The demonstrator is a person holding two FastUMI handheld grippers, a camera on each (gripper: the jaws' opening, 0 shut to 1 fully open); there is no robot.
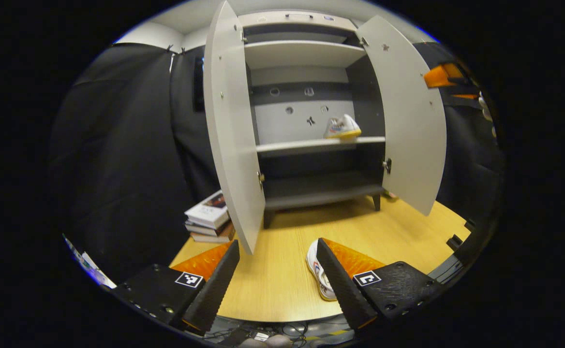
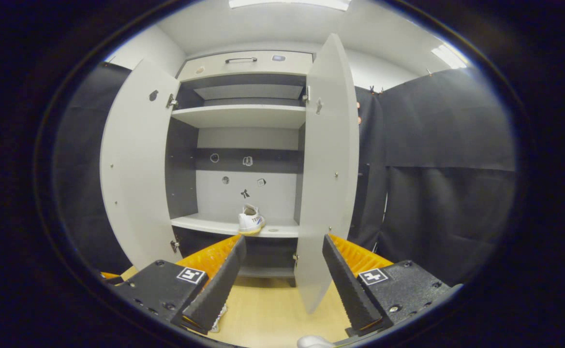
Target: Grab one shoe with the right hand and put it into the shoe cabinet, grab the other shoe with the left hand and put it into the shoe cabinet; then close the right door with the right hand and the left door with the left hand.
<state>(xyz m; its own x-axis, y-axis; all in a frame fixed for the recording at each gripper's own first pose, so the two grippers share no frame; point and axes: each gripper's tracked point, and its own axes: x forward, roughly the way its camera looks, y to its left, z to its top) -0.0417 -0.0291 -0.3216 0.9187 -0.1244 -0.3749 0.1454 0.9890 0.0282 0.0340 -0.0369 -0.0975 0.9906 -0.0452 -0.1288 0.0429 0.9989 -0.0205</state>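
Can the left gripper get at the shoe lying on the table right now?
Probably yes: the left gripper is open, and the shoe lies just beside its finger, with nothing on the table between them.

I see a stack of books [image 1: 210,216] on the wooden table [image 1: 282,285], beside black cloth [image 1: 132,145] walling; white ceiling above.

A recording booth staged as a household corner is seen: black cloth [image 2: 437,159] is hung as walls at the left and right of both views, clipped beneath a plain white ceiling with strip lighting [image 2: 287,4] at the top. A grey shoe cabinet [image 1: 306,125] with both doors open is stood on a pale wooden tabletop [image 1: 282,270], and a stack of books [image 1: 210,223] is placed at lower left.
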